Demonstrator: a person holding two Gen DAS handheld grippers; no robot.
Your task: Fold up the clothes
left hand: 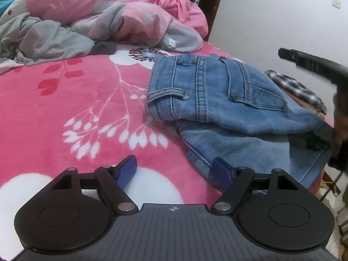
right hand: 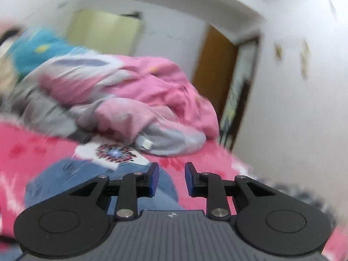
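The left gripper (left hand: 175,170) hovers low over the bed (left hand: 65,113) with its jaws spread wide and empty, its right blue pad touching or just over the near hem of the jeans (left hand: 228,113), which lie mostly ahead and to its right. The right gripper (right hand: 171,179) has its jaws narrowly parted, gripping nothing, above the jeans' right edge. The jeans are faded blue denim, folded into a thick bundle, back pocket and belt loop upward.
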